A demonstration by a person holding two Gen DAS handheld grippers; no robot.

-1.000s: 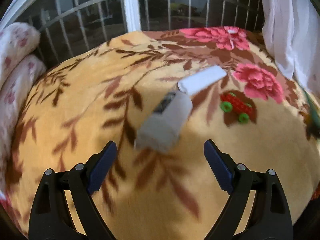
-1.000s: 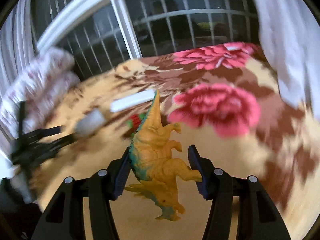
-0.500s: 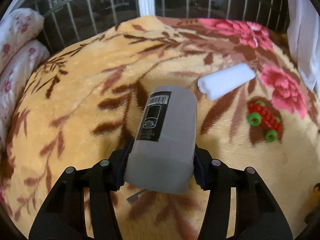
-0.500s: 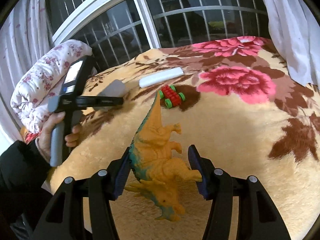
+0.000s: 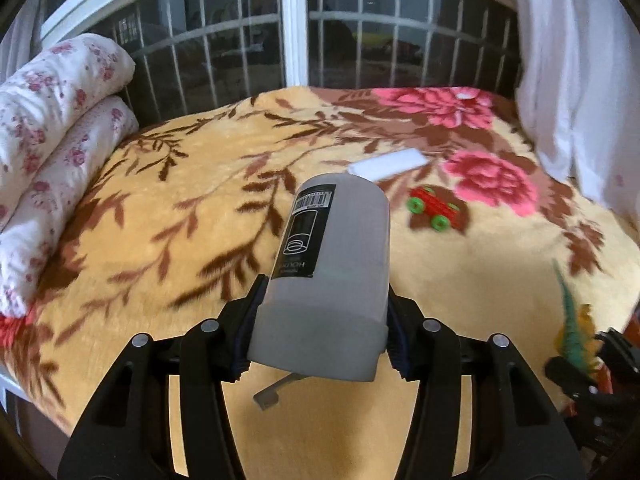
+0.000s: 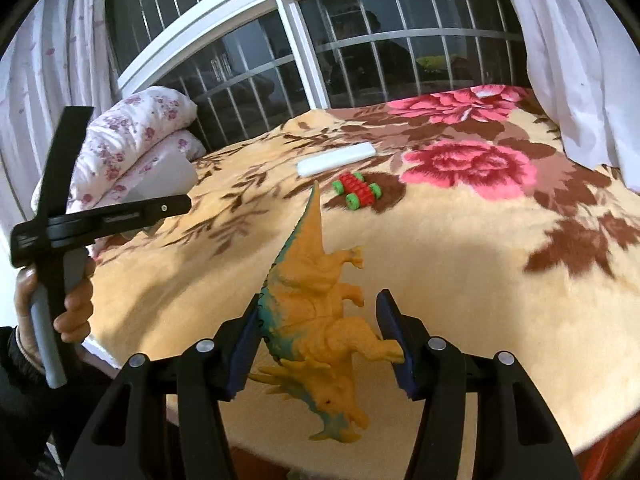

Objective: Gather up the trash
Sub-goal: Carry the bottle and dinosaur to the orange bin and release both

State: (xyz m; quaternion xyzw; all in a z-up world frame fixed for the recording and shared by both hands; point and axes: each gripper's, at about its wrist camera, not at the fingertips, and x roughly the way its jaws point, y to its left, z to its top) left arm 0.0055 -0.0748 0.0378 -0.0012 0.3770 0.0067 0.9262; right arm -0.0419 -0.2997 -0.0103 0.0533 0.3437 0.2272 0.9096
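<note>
My left gripper [image 5: 320, 332] is shut on a grey box [image 5: 332, 272] with a black barcode label and holds it above the near part of the bed. My right gripper [image 6: 326, 340] is shut on an orange toy dinosaur [image 6: 316, 300] with a teal back, its tail pointing away. A white flat packet [image 5: 386, 164] lies on the blanket further back; it also shows in the right wrist view [image 6: 336, 159]. A red toy with green wheels [image 5: 434, 210] lies to the packet's right and shows in the right wrist view [image 6: 356, 191].
A yellow floral blanket [image 6: 460, 260] covers the bed. Folded floral bedding [image 5: 52, 160] is stacked at the left. A barred window [image 5: 296, 40] stands behind the bed and a white curtain [image 5: 572, 80] hangs at the right. The left gripper [image 6: 100, 216] shows in the right wrist view.
My left gripper closed on the grey box and lifted it off the blanket, drawing back. My right gripper kept the dinosaur and pulled back from the bed.
</note>
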